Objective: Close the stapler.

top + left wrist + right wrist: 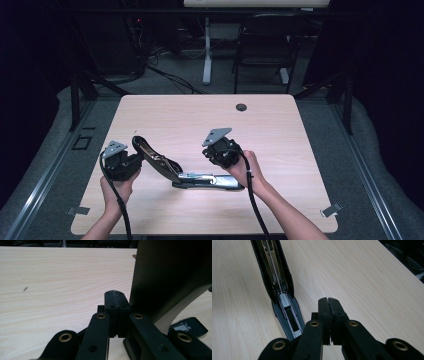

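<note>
A black stapler (165,167) lies swung open on the wooden table (200,120). Its base (210,181) rests flat and its top arm (147,150) slants up to the left. My left gripper (136,162) is shut with nothing in it, right beside that raised arm. In the left gripper view the shut jaws (116,296) sit against the arm's dark underside (170,277). My right gripper (216,159) hovers above the base's right half, also shut and empty. In the right gripper view its jaws (329,302) are just right of the open staple channel (279,285).
A cable grommet (241,107) is set near the table's far edge. Beyond the table stand a black chair (265,45) and a white desk leg (207,50). Metal clips (79,211) (331,210) sit at the near corners. Bare tabletop surrounds the stapler.
</note>
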